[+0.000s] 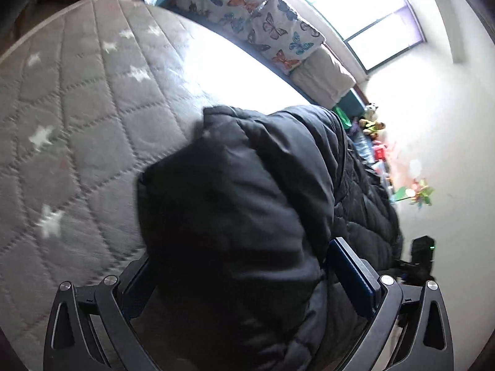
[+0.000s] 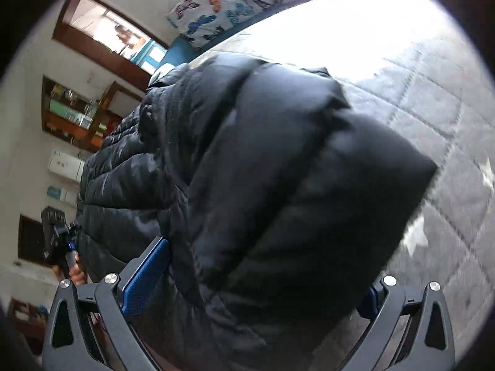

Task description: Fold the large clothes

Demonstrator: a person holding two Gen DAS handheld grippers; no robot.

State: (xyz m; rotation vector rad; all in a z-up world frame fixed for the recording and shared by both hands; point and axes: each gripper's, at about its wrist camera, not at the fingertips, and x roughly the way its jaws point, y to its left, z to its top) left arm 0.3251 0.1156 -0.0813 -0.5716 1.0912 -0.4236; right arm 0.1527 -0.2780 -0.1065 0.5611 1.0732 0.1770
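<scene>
A black quilted puffer jacket hangs over a grey quilted mattress with white stars. My left gripper is shut on a thick fold of the jacket, with fabric bulging between its blue pads. In the right wrist view the same jacket fills the middle. My right gripper is shut on another thick fold of it, one blue pad showing at the left. The jacket is lifted above the mattress. The left gripper shows at the far left of the right wrist view.
Butterfly-print pillows and a folded white blanket line the far edge of the bed under a bright window. Toys sit along the wall. Wooden shelves and a doorway show at the left.
</scene>
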